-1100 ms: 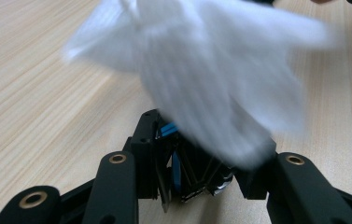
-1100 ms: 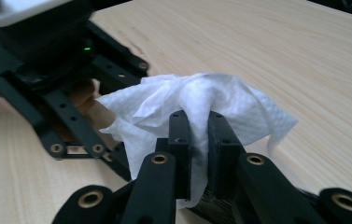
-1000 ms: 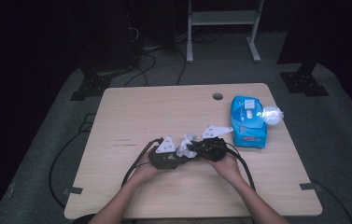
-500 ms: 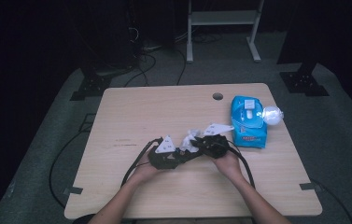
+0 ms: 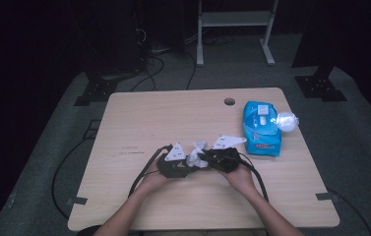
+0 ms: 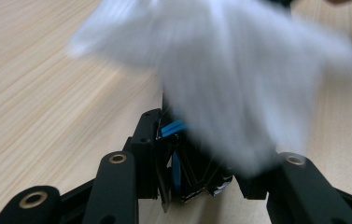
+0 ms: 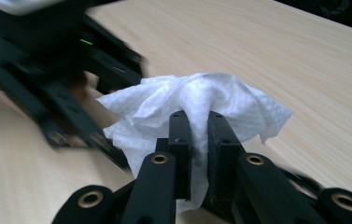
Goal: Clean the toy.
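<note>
High view: we hold a crumpled white wipe (image 5: pixel 196 153) between our two grippers at the near middle of the wooden table (image 5: pixel 139 118), well left of the blue wipes pack (image 5: pixel 261 127) and the clear plastic ball (image 5: pixel 287 121) touching its right edge. Our right gripper (image 7: pixel 197 126) pinches a fold of the wipe tight between its black jaws; our left gripper (image 6: pixel 197 154) also looks clamped on the sheet, though blur and the draped tissue cover its tips. We judge the thin sheet could tear if the hands pull apart too hard, or slip free of the left jaws where the bite looks shallow. From above, both sets of jaws are lost under the grey plates, and the pack's printing is too small to read.
</note>
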`<state>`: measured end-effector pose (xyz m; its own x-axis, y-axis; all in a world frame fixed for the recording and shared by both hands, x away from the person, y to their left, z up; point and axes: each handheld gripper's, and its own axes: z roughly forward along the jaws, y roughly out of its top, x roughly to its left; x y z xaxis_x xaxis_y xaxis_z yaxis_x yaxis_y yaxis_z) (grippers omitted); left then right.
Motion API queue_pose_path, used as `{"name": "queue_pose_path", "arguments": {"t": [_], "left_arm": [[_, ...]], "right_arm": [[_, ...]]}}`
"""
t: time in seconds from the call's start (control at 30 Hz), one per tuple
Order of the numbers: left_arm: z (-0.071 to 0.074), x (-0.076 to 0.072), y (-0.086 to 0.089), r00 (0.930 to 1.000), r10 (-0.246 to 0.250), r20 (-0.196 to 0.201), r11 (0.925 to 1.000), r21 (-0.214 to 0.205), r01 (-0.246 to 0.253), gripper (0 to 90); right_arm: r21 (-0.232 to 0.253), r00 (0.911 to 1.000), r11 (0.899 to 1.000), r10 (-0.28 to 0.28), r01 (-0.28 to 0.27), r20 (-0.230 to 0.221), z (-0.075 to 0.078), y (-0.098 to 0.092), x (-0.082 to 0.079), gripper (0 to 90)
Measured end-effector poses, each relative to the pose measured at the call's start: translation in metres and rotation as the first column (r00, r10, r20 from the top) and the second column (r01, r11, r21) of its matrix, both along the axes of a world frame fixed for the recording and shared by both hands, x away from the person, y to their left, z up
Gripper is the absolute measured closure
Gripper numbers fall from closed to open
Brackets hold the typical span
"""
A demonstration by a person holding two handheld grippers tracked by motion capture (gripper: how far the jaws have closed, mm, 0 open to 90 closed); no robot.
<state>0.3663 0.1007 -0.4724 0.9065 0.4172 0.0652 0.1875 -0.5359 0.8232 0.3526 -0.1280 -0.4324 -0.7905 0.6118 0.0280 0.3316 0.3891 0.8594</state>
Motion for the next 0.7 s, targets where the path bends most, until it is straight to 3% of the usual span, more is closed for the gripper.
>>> {"name": "queue_pose_path", "arguments": {"t": [0.03,0.1,0.2,0.37,0.5,0.57,0.7], "left_arm": [[0.0,0.0,0.001,1.0,0.0,0.0,1.0,-0.004,0.0,57.7],[0.0,-0.001,0.0,1.0,0.002,0.005,1.0,0.001,-0.002,57.7],[0.0,-0.001,-0.001,1.0,-0.002,0.009,1.0,0.007,0.002,57.7],[0.0,0.0,0.0,1.0,0.006,0.007,1.0,0.006,-0.006,57.5],[0.0,0.0,0.004,0.9999,0.003,0.01,1.0,0.009,-0.003,57.6],[0.0,0.0,0.004,0.9999,0.0,0.014,0.9999,0.011,0.0,57.6],[0.001,-0.001,0.004,0.9998,-0.003,0.018,0.9999,0.012,0.003,57.6]], "right_arm": [[-0.021,0.9993,0.999,-0.032,0.033,0.019,0.0,-0.01,0.002,81.2],[0.001,0.9968,0.997,-0.079,0.079,0.006,0.0,-0.027,0.006,81.2],[-0.009,0.9921,0.992,-0.125,0.125,0.012,0.0,-0.039,0.009,81.3],[-0.001,0.9964,0.997,-0.083,0.083,0.019,-0.001,-0.022,0.005,81.3],[0.024,0.9989,0.999,-0.047,0.047,-0.001,-0.002,-0.016,0.006,81.3],[0.03,0.9986,0.998,-0.052,0.052,-0.007,-0.001,-0.02,0.008,81.3],[-0.001,0.9926,0.993,-0.12,0.12,0.016,-0.001,-0.04,0.013,81.3]]}}
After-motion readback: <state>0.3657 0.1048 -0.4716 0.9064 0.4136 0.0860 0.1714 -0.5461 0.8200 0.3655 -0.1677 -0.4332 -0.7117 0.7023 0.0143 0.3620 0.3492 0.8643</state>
